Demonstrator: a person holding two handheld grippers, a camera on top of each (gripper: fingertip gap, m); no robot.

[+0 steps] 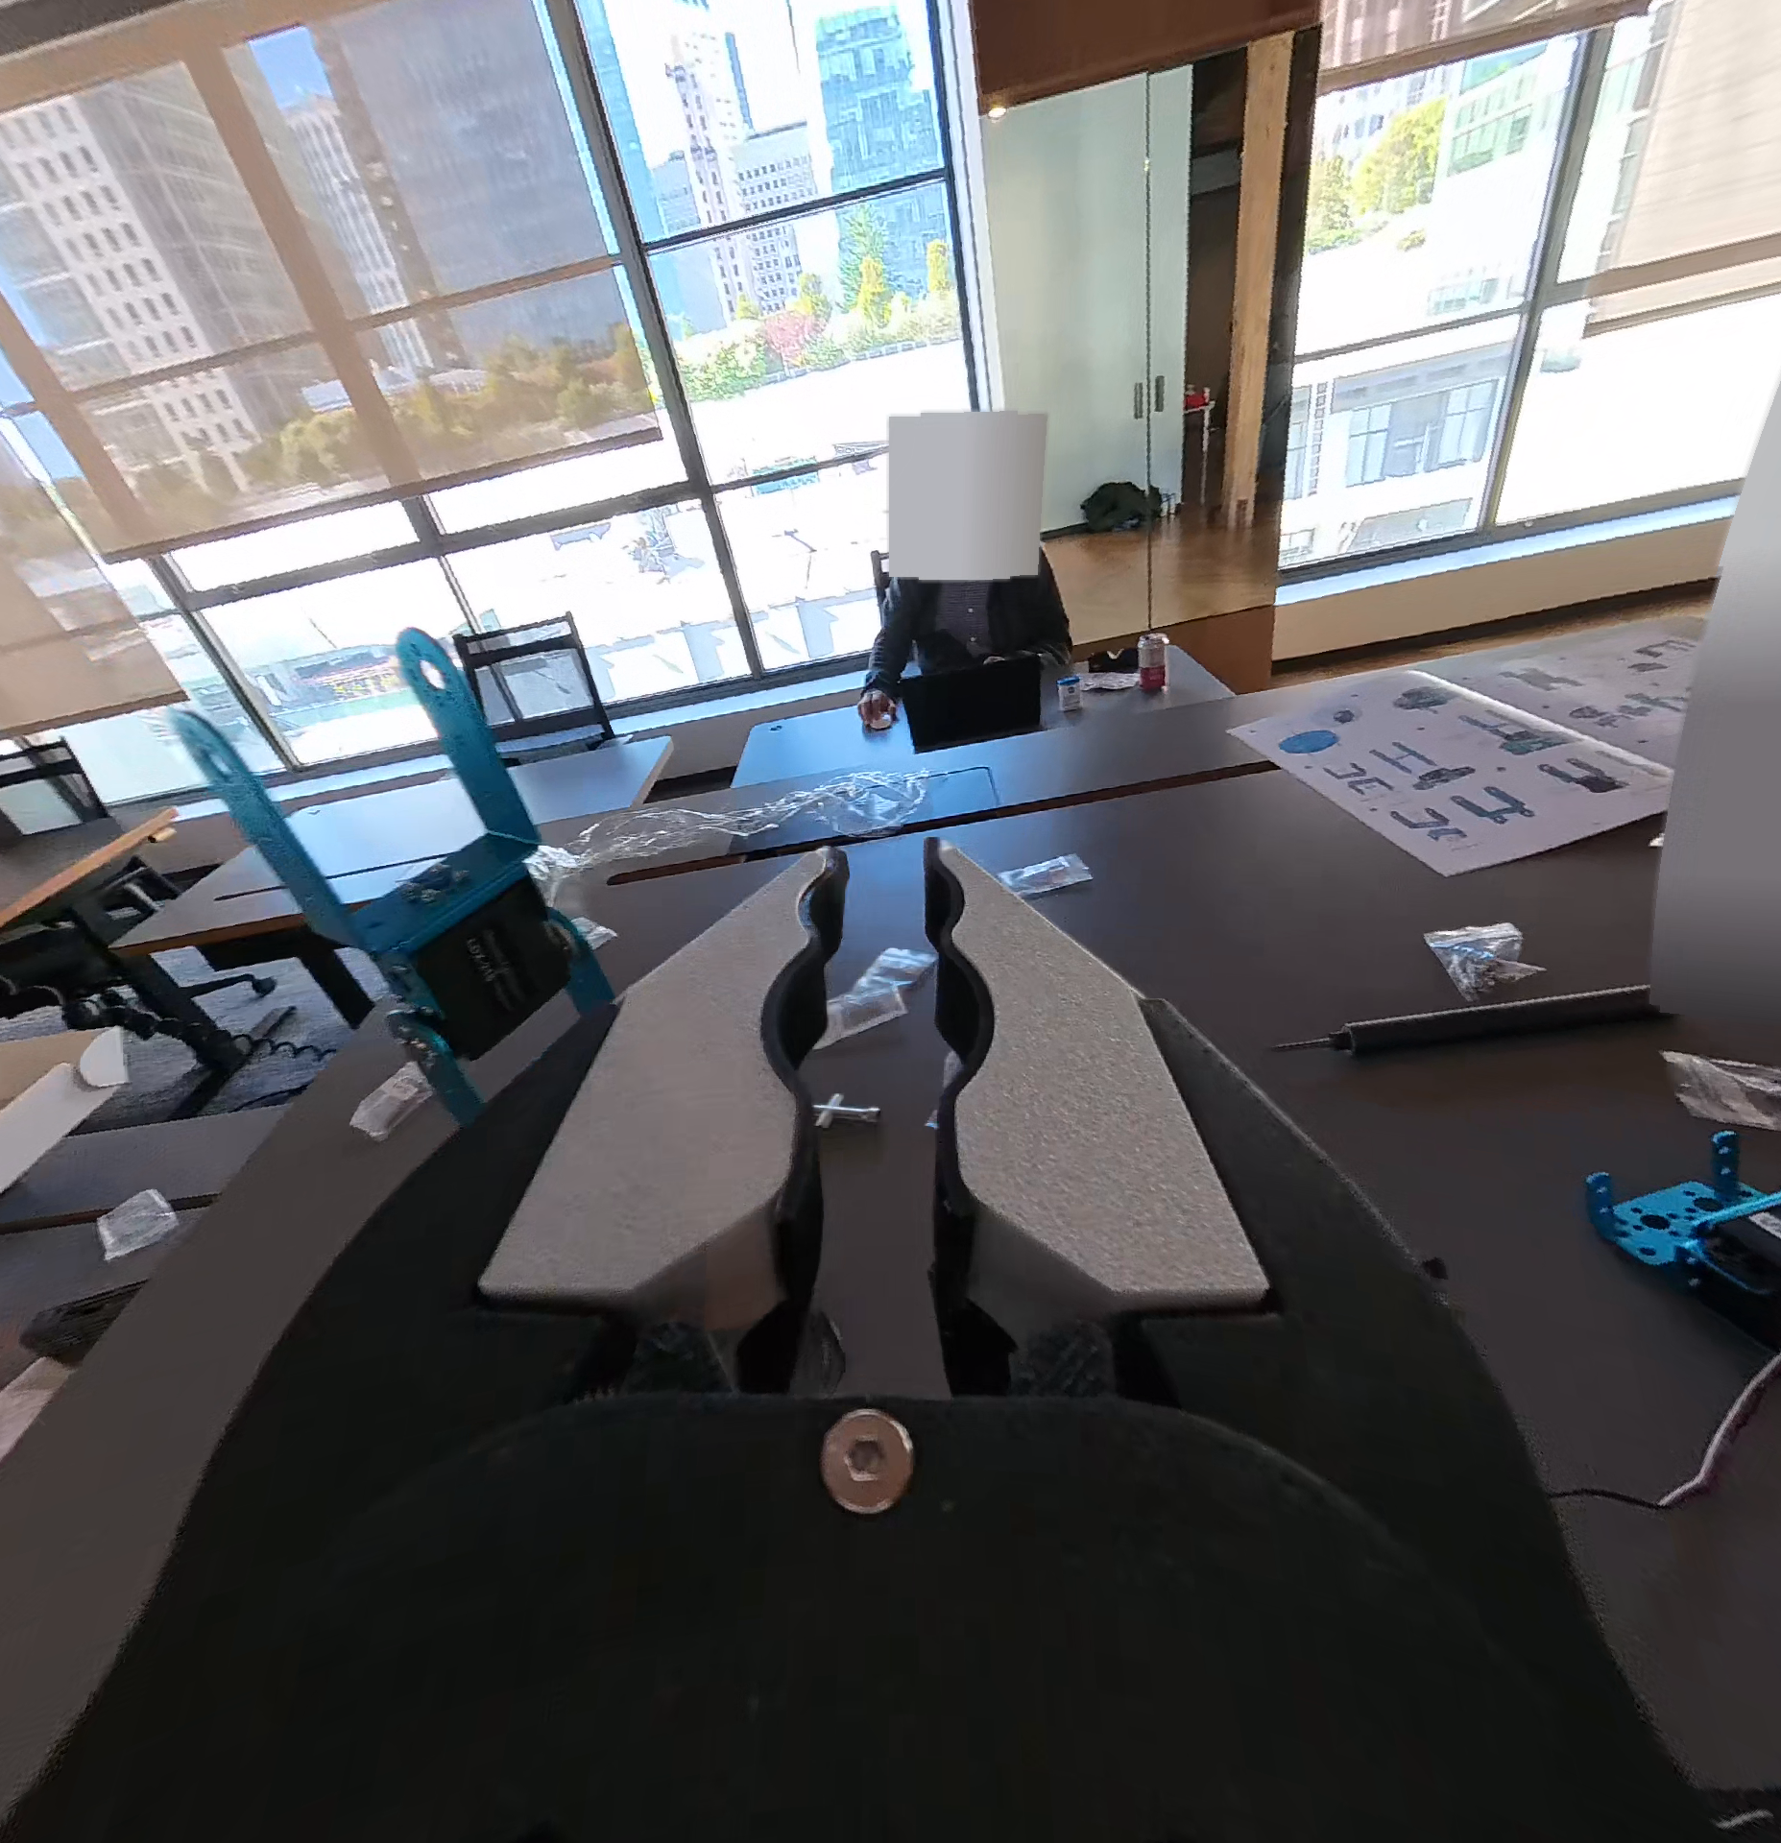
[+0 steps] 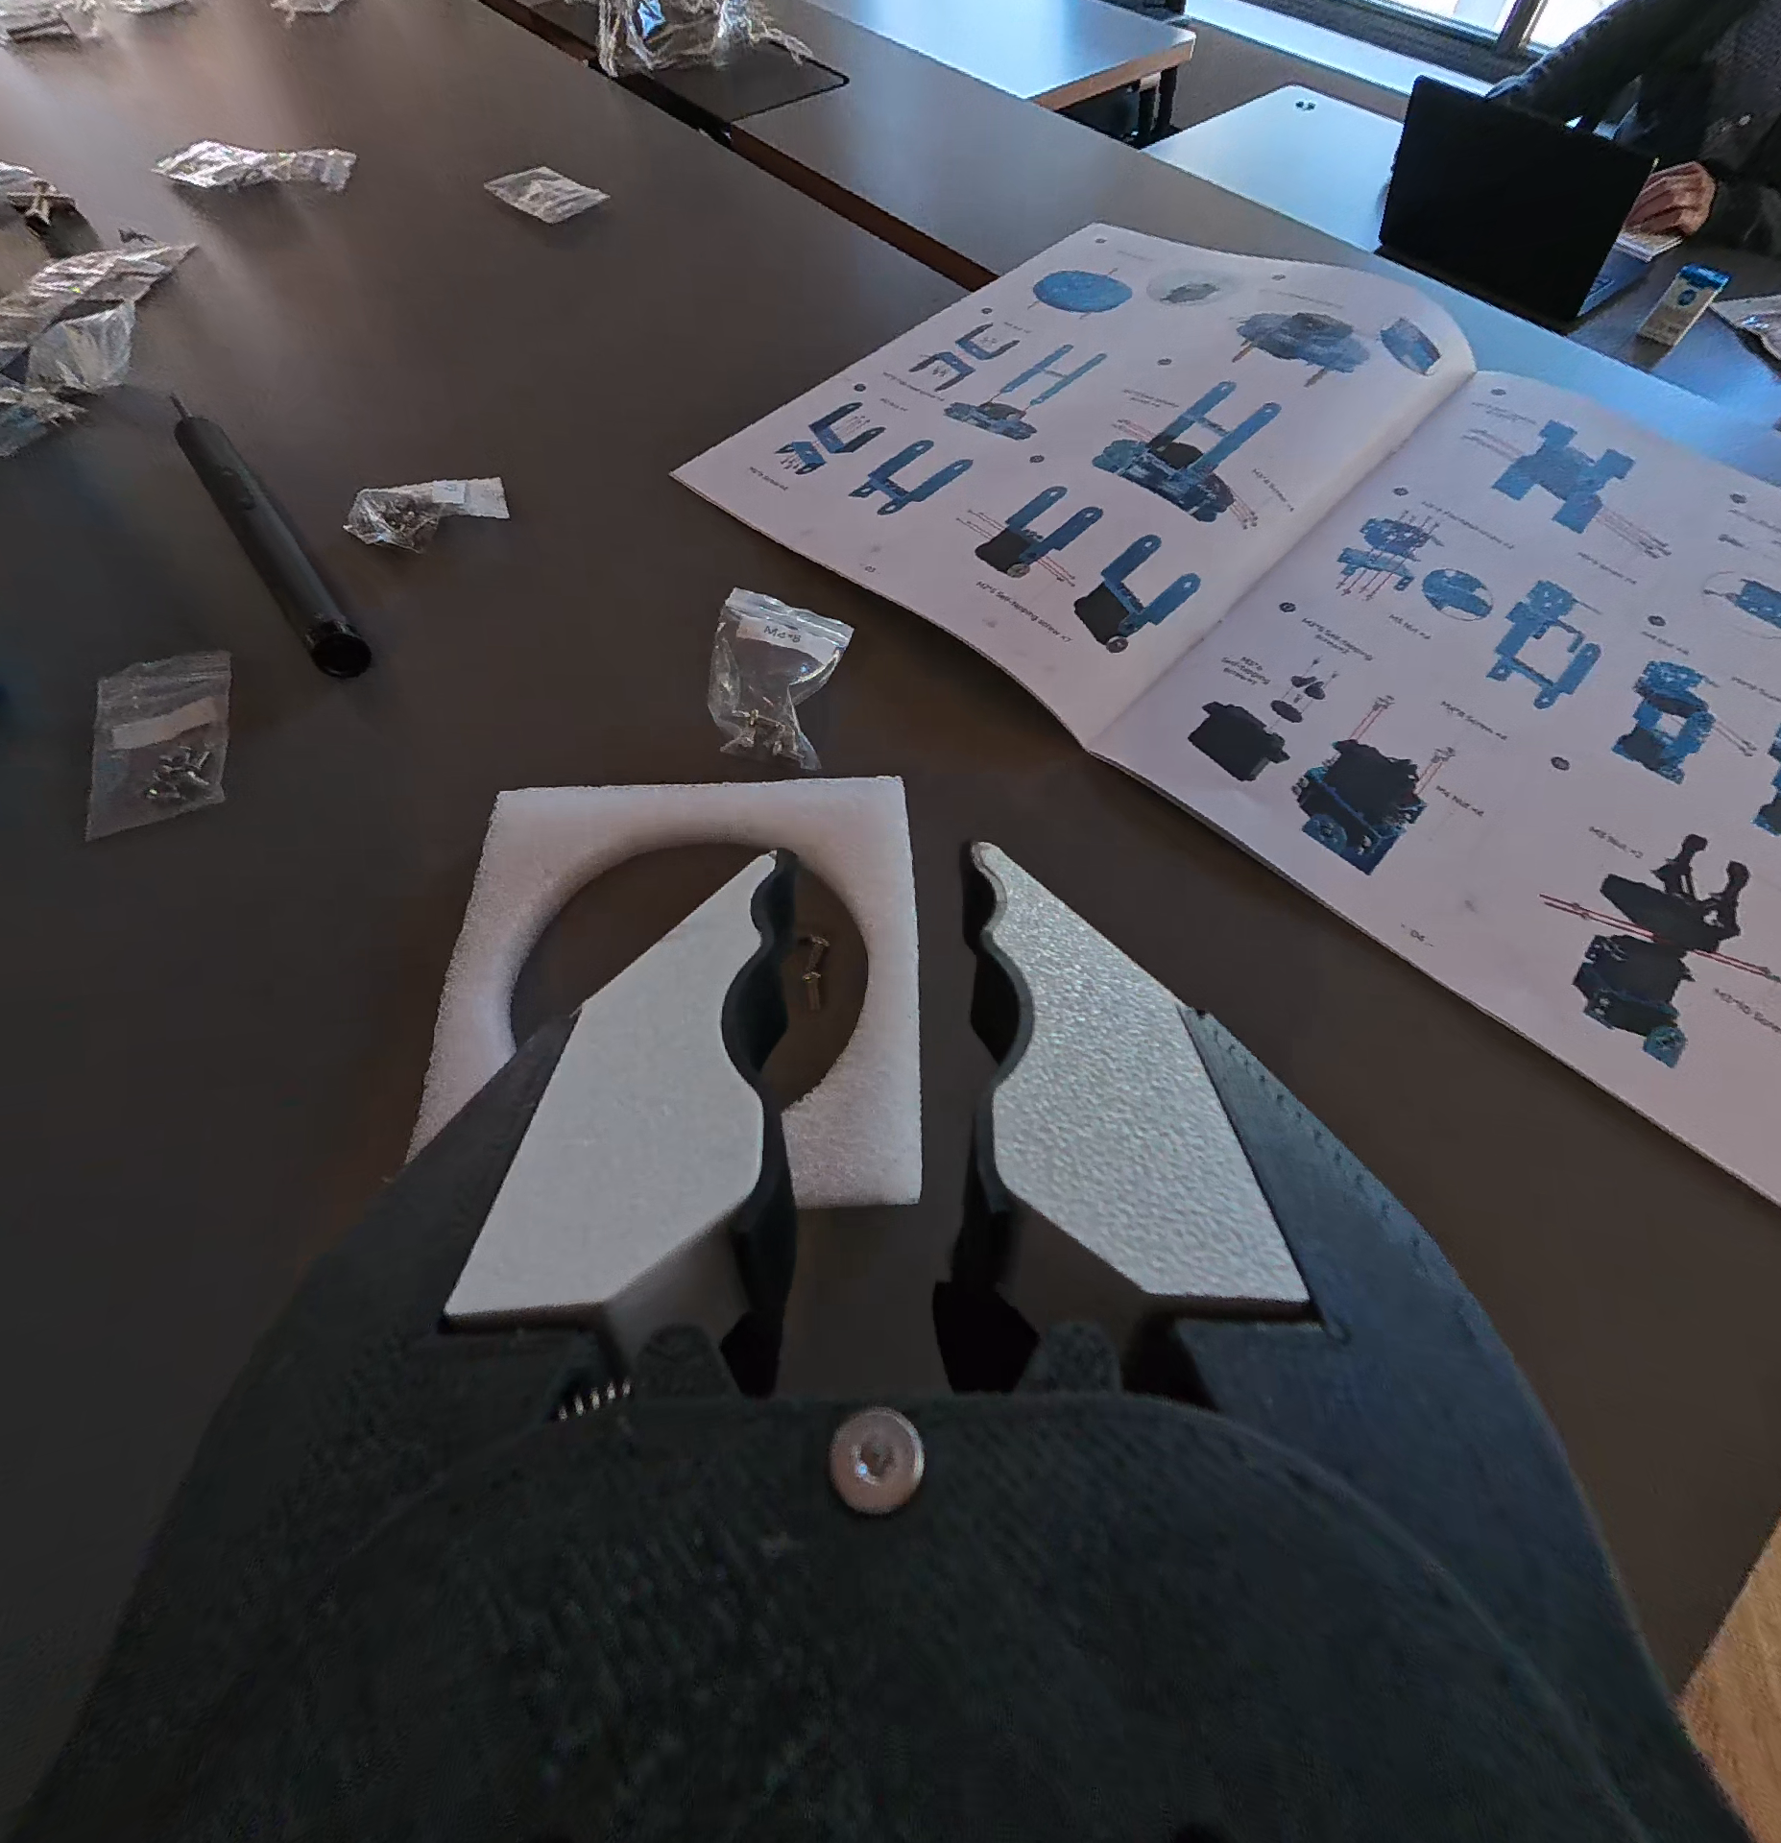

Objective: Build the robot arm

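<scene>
My left gripper hangs above the dark table, jaws a little apart and empty. A small silver cross-shaped tool and a small plastic bag lie on the table between its fingers. A blue bracket with a black servo stands tilted to its left. My right gripper is open and empty, above a white foam square with a round hole. Two or three loose screws lie in the hole by the left fingertip. A bag of screws lies just beyond the foam.
An open instruction booklet lies at the right. A black screwdriver and several small parts bags lie at the left. A second blue assembly with a wire sits at the right. A person with a laptop sits at the far desk. The white foam square lies some 7 cm from my right tips, 55 cm from my left tips.
</scene>
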